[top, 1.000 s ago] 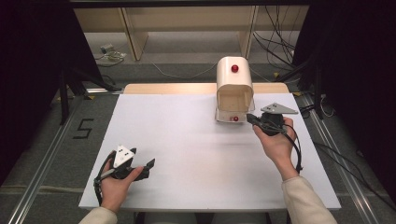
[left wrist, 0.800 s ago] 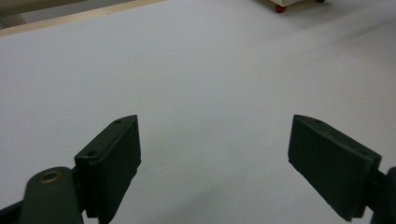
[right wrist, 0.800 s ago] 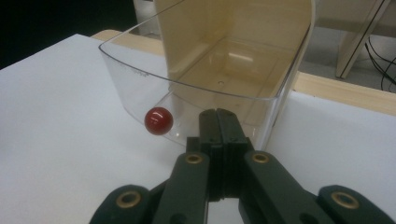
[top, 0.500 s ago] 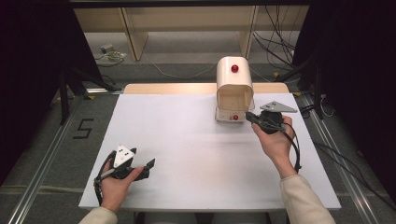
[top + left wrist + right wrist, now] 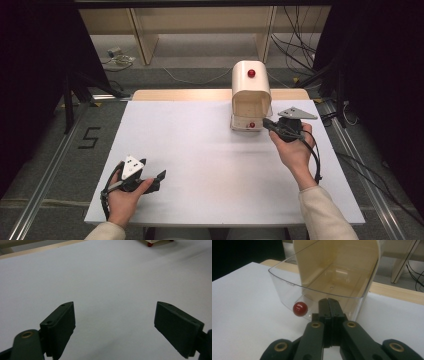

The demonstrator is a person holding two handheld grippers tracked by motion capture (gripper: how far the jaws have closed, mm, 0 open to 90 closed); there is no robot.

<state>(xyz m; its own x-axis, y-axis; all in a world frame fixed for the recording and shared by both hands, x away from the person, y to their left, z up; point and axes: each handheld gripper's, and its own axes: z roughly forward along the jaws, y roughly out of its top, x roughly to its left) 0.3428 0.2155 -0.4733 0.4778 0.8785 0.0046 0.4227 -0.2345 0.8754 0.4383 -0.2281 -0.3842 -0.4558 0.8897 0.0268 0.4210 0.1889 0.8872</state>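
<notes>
A cream box [image 5: 251,90] with a rounded top and a red knob [image 5: 251,73] stands at the table's far right. Its clear front flap [image 5: 317,287] hangs open and carries a second red knob [image 5: 300,308]. My right gripper [image 5: 266,122] is shut, its tips [image 5: 328,301] against the flap's front wall, just right of that knob; nothing shows between the jaws. My left gripper [image 5: 160,177] rests at the near left of the white table [image 5: 200,150], wide open [image 5: 115,322] with only bare table between its jaws.
A strip of wood [image 5: 180,95] borders the table's far edge. Metal rails [image 5: 45,175] run along the floor on both sides. Cables [image 5: 300,55] lie on the floor behind the box. A black cable [image 5: 316,160] trails from the right gripper.
My right gripper has crept slightly forward and left, closer to the box's clear flap. The left hand and gripper have stayed put.
</notes>
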